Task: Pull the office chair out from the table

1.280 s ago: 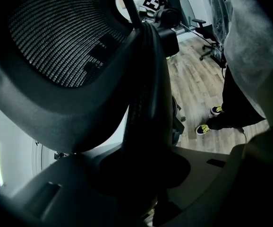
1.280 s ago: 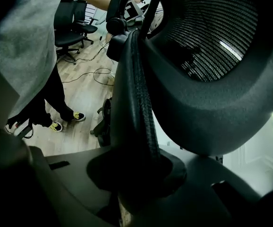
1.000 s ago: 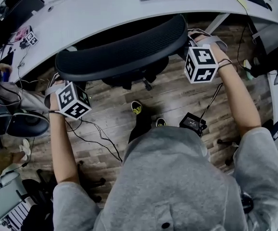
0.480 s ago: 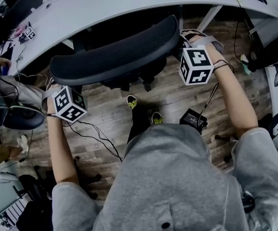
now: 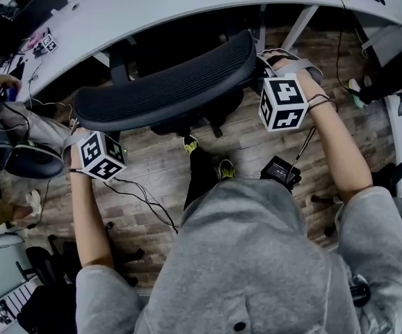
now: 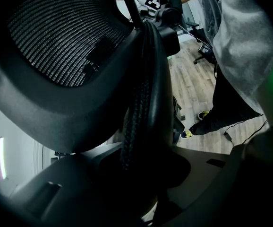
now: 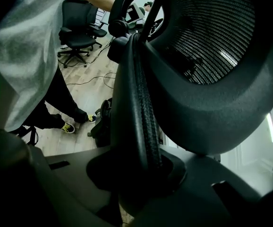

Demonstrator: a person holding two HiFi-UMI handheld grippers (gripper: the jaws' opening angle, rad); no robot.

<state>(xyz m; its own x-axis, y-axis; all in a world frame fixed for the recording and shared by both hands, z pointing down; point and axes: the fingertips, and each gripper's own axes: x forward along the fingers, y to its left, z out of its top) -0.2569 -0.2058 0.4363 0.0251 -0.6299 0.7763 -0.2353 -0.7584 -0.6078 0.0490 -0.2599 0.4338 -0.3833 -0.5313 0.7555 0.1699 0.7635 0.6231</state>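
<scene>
head view looks steeply down from above the person (image 5: 243, 256) onto the chair (image 5: 166, 82) and table (image 5: 152, 5). each gripper view sits close against one chair-back edge, facing inward; all share the chair.

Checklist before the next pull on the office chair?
1. Left gripper clamped on backrest edge: ok.
2. Right gripper clamped on the opposite edge: ok.
3. Backrest top clear of the table edge: ok.
4. Seat out from under the table: cannot tell, the backrest hides it.
5. Floor behind free of snags: not ok, a cable and a black box lie by the person's shoes.
</scene>
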